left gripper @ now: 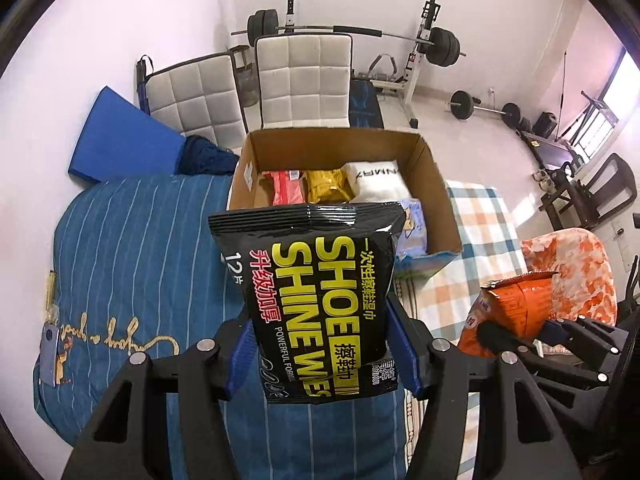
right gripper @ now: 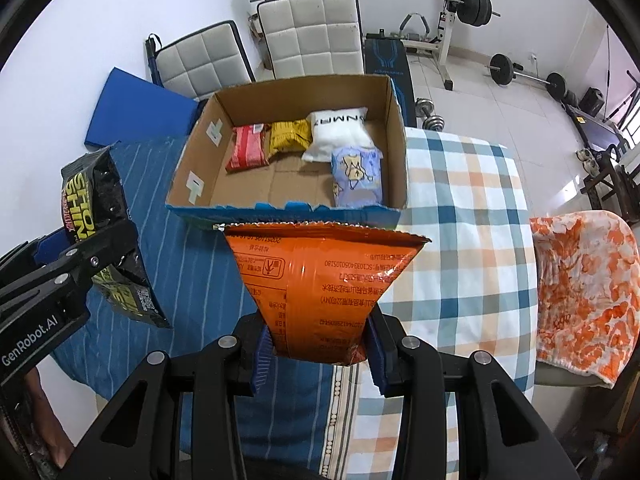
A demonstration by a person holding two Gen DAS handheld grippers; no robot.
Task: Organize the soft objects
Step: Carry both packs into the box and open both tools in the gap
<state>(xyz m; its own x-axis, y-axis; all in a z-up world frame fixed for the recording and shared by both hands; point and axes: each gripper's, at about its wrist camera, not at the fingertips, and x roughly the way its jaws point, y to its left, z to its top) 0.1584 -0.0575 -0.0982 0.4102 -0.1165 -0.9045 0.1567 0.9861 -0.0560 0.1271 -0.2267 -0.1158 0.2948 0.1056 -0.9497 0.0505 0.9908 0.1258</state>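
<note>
My left gripper (left gripper: 322,344) is shut on a black shoe-shine wipes pack (left gripper: 316,292), held up over the blue striped bedding. In the right wrist view that same black wipes pack (right gripper: 100,216) hangs at the left in the left gripper (right gripper: 100,264). My right gripper (right gripper: 318,346) is shut on an orange snack bag (right gripper: 320,284), whose crimped top fans out wide; the orange snack bag (left gripper: 516,308) also shows at the right of the left wrist view. Beyond both lies an open cardboard box (right gripper: 288,100) holding a red pack (right gripper: 248,148), a yellow pack (right gripper: 290,134), a white pack (right gripper: 340,132) and a pale blue pack (right gripper: 356,176).
The box (left gripper: 340,148) rests on a bed with blue striped bedding (right gripper: 180,264) and a plaid cover (right gripper: 460,220). An orange-and-white blanket (right gripper: 580,280) drapes a chair at the right. White padded chairs (right gripper: 312,32), a blue mat (right gripper: 136,112) and barbell gear (right gripper: 472,0) stand behind.
</note>
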